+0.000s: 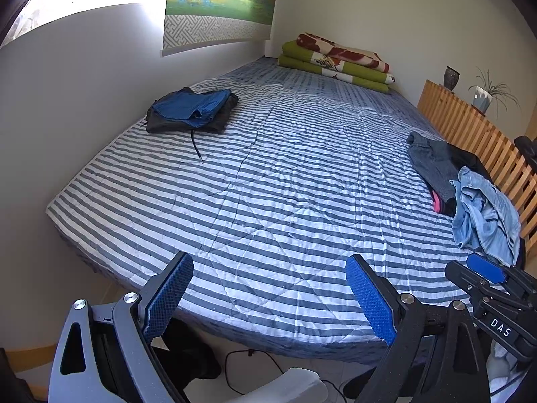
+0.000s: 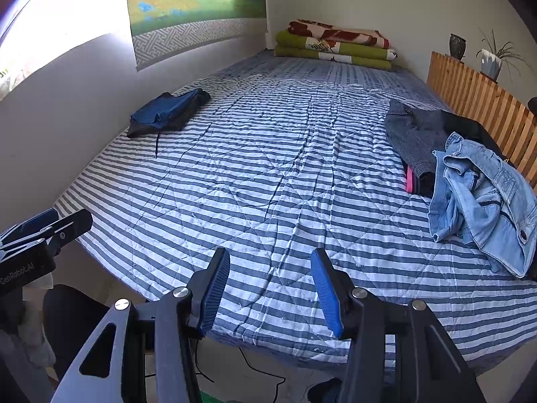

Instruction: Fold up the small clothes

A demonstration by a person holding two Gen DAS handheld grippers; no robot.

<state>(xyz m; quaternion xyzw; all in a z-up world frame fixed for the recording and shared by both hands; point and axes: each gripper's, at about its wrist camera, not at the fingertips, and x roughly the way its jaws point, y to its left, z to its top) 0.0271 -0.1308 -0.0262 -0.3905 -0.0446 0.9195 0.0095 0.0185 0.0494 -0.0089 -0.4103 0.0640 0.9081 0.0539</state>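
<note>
A crumpled light-blue denim garment (image 1: 486,215) (image 2: 483,201) lies at the right side of the striped bed (image 1: 268,174) (image 2: 268,174), on a heap with a dark grey knit garment (image 1: 433,161) (image 2: 416,134) and something pink and black. A folded stack of blue and black shorts (image 1: 193,110) (image 2: 167,114) rests at the far left by the wall. My left gripper (image 1: 268,268) hangs open over the bed's near edge, empty. My right gripper (image 2: 270,262) is also open and empty, near the same edge; it shows at the lower right of the left wrist view (image 1: 486,272).
Folded green and red blankets (image 1: 339,60) (image 2: 335,43) sit at the far end. A wooden slatted rail (image 1: 470,127) (image 2: 480,100) borders the bed's right side, with a vase and a potted plant (image 1: 486,94) behind it. Cables (image 1: 241,362) trail on the floor below.
</note>
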